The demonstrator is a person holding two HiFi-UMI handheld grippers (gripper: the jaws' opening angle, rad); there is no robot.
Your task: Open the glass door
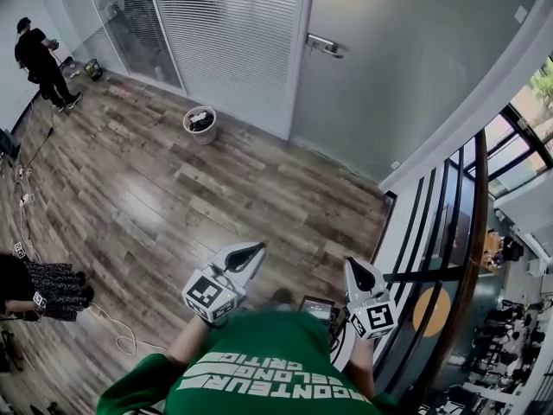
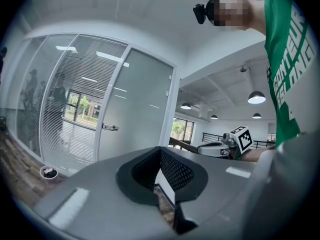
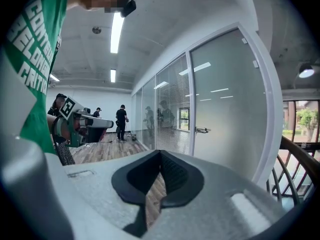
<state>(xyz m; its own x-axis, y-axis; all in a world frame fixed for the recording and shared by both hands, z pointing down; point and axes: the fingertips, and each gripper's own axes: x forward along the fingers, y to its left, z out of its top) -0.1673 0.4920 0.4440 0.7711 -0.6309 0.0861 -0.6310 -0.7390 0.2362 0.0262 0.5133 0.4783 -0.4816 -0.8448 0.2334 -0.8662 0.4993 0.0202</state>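
The frosted glass door stands shut across the room, its metal handle at its left edge. The left gripper view shows the door and handle far off, and so does the right gripper view: door, handle. My left gripper and right gripper hang close to my chest, several steps from the door. Both point towards it. Each one, left and right, is shut with nothing between its pads.
A white waste bin sits by the blind-covered glass wall left of the door. A stair railing runs along my right. A person in black stands far left; another sits at the left edge, near a cable.
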